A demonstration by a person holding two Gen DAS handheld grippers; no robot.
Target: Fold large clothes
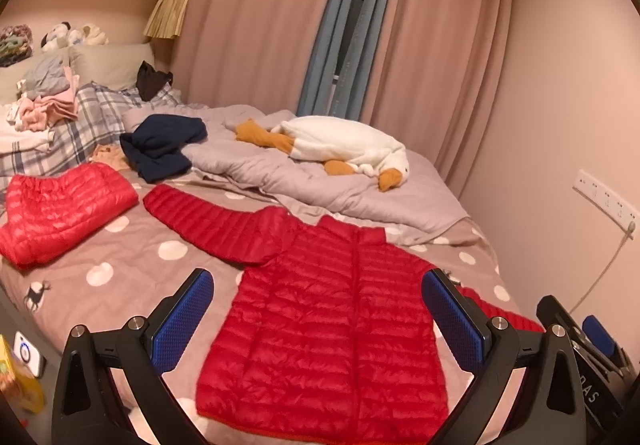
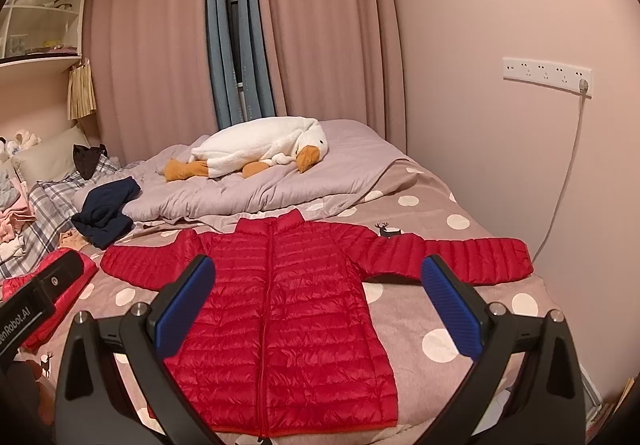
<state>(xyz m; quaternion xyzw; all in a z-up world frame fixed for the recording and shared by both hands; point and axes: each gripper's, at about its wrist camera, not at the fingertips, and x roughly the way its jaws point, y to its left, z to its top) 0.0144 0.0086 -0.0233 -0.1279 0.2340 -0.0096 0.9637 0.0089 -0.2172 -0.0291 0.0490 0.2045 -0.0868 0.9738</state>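
A red quilted puffer jacket (image 1: 320,329) lies flat and zipped on the polka-dot bedspread (image 1: 120,257), sleeves spread out to both sides. It also shows in the right wrist view (image 2: 288,309). My left gripper (image 1: 318,315) is open and empty, hovering above the jacket's body. My right gripper (image 2: 318,301) is open and empty above the jacket's front. A second red puffer jacket (image 1: 60,209) lies folded at the left.
A white goose plush (image 1: 344,145) lies on a rumpled grey duvet (image 1: 312,181) behind the jacket. A navy garment (image 1: 160,145) and a pile of clothes (image 1: 44,101) sit at the back left. A wall with a socket strip (image 2: 548,75) and a cable borders the bed's right side.
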